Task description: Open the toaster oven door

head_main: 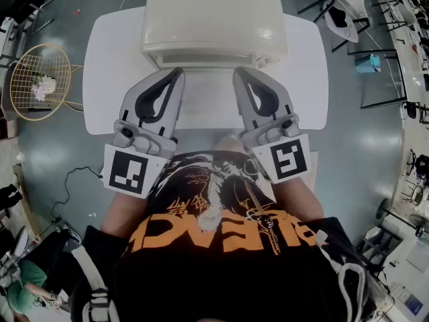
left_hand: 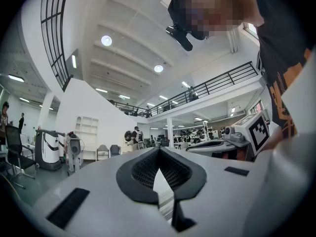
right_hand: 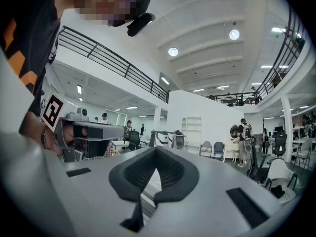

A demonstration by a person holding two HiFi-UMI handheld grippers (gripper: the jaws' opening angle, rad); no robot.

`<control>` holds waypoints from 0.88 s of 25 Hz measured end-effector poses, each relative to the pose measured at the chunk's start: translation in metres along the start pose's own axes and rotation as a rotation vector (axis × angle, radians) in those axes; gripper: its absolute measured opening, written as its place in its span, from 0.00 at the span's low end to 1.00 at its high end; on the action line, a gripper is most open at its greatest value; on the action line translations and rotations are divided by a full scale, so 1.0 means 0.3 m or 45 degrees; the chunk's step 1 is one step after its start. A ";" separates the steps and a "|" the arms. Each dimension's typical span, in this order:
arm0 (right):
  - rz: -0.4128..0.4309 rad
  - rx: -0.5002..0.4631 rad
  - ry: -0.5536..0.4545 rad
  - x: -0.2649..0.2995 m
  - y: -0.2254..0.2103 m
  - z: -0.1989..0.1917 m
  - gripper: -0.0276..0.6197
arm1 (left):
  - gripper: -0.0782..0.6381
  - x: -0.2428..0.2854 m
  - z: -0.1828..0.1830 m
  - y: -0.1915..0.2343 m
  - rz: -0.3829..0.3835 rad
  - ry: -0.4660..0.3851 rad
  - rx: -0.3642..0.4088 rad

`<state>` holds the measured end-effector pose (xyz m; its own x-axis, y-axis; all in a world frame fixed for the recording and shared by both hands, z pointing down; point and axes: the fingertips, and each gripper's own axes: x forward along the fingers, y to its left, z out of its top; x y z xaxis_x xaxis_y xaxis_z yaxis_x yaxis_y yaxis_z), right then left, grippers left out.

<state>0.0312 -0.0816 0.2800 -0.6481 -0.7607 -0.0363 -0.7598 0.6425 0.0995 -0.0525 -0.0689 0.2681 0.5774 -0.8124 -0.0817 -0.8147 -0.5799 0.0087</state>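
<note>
1. Head view: the cream, boxy toaster oven [head_main: 213, 22] sits at the far side of the white table [head_main: 107, 66], door closed, just beyond the tips of the left gripper [head_main: 175, 76] and right gripper [head_main: 239, 74].
2. Left gripper view: the left gripper [left_hand: 159, 152] has its jaws pressed together, with nothing between them.
3. Right gripper view: the right gripper [right_hand: 155, 151] has its jaws together and is empty.

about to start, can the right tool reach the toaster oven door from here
Probably yes: the right tool points at the front of the toaster oven, its tip close to it with nothing between them. Its jaws are shut and empty.
</note>
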 end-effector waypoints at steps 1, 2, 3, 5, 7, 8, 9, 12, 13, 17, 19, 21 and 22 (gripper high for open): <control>0.001 0.000 -0.001 0.002 0.002 0.003 0.06 | 0.14 -0.001 0.001 0.004 0.003 0.001 -0.002; 0.001 -0.001 -0.002 0.003 0.004 0.005 0.06 | 0.14 -0.002 0.003 0.008 0.005 0.001 -0.004; 0.001 -0.002 -0.002 0.004 0.006 0.006 0.06 | 0.14 -0.003 0.003 0.010 0.007 0.003 -0.007; 0.001 -0.004 0.001 0.005 0.005 0.006 0.06 | 0.14 -0.001 0.002 0.013 0.009 0.006 -0.012; -0.004 -0.001 0.001 0.006 0.000 0.003 0.06 | 0.14 0.002 0.001 0.014 0.011 0.007 -0.013; -0.006 0.003 0.000 0.007 -0.002 0.001 0.06 | 0.14 0.004 0.001 0.015 0.011 0.006 -0.012; -0.002 0.006 -0.001 0.007 -0.004 -0.001 0.06 | 0.14 0.005 0.001 0.015 0.012 0.005 -0.010; 0.120 -0.064 0.074 0.022 0.005 -0.054 0.06 | 0.14 0.005 0.001 0.019 0.018 0.007 -0.009; 0.202 -0.132 0.170 0.033 0.012 -0.106 0.06 | 0.14 0.002 0.000 0.022 0.021 0.008 -0.010; 0.563 -0.530 0.673 0.089 0.016 -0.405 0.38 | 0.14 -0.016 -0.008 0.045 0.044 0.017 -0.010; 0.688 -0.692 0.869 0.091 -0.009 -0.533 0.43 | 0.14 -0.023 -0.010 0.052 0.055 0.019 -0.013; 0.797 -0.756 1.037 0.082 -0.029 -0.628 0.44 | 0.14 -0.029 -0.008 0.053 0.060 0.024 -0.015; 0.839 -0.773 1.106 0.078 -0.036 -0.665 0.44 | 0.14 -0.032 -0.008 0.055 0.064 0.029 -0.014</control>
<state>0.0347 -0.1247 0.4765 -0.4715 -0.2683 0.8400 -0.0071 0.9537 0.3006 -0.0713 -0.0707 0.2715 0.5370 -0.8415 -0.0582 -0.8420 -0.5390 0.0234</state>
